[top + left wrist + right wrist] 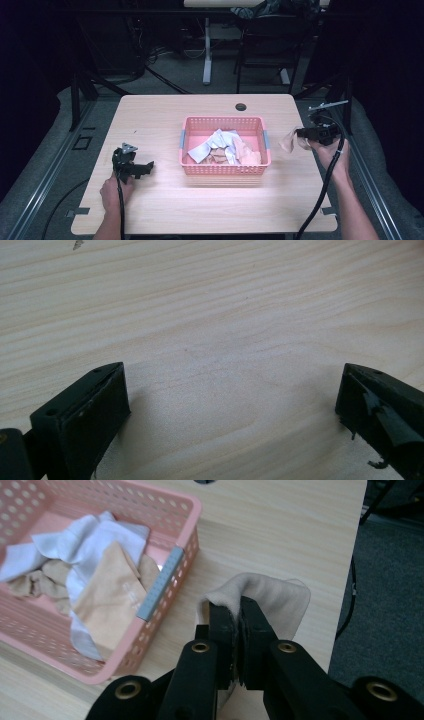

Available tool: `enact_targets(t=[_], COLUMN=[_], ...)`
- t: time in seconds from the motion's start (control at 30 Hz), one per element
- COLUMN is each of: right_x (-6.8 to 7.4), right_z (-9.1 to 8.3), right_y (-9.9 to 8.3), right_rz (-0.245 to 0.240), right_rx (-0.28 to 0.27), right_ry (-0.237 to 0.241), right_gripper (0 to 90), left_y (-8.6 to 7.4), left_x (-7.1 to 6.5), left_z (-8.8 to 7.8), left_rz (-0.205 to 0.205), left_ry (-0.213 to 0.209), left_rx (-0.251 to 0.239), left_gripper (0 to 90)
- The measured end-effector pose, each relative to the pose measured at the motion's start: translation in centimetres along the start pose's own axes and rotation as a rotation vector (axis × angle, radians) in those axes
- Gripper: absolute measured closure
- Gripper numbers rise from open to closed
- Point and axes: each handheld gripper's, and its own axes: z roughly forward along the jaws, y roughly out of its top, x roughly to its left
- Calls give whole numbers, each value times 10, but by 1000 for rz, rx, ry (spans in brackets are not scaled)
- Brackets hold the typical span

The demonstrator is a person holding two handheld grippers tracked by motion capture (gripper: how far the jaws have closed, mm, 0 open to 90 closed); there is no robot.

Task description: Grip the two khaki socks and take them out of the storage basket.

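Note:
A pink perforated basket (223, 169) stands in the middle of the table and holds several white and beige cloths (225, 147). Right of the basket, my right gripper (301, 133) is shut on a beige cloth (289, 141) that hangs above the tabletop. The right gripper view shows that beige cloth (280, 597) folded over the closed jaw tips of my right gripper (239, 611), with the basket (165, 587) to their left. My left gripper (142, 169) rests low at the table's left side, open. Between its wide-apart jaws in the left gripper view (230, 400) lies only bare wood.
The wooden table (165, 200) has a round cable hole (241, 107) near its far edge. Its right edge runs close beside my right hand, with grey floor (390, 605) beyond. Black stands and a table leg (207, 55) rise behind the table.

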Motion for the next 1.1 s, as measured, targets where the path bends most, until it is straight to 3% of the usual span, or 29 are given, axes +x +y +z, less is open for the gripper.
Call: enact_targets(t=[0.33, 0.53, 0.87, 0.97, 1.0, 1.07, 1.1], right_x=[-13, -17, -21, -20, -19, -19, -20], right_z=[40, 65, 88, 94, 99, 100, 99], right_y=[-31, -44, -56, -59, -61, -61, -61], right_rz=[39, 42, 47, 51, 46, 52, 57], right_rx=[77, 155, 244, 261, 283, 291, 285], right_ry=[5, -13, -7, -6, -7, -7, -7], right_gripper=[864, 863, 850, 813, 734, 683, 597], left_y=[0, 0, 0, 0, 0, 0, 0], left_x=[0, 0, 0, 0, 0, 0, 0], left_z=[0, 0, 0, 0, 0, 0, 0], left_rz=[-1, 1, 0, 0, 1, 1, 0], left_ry=[0, 0, 0, 0, 0, 0, 0], left_rx=[0, 0, 0, 0, 1, 0, 0], left_gripper=[3, 3, 3, 3, 4, 4, 4])
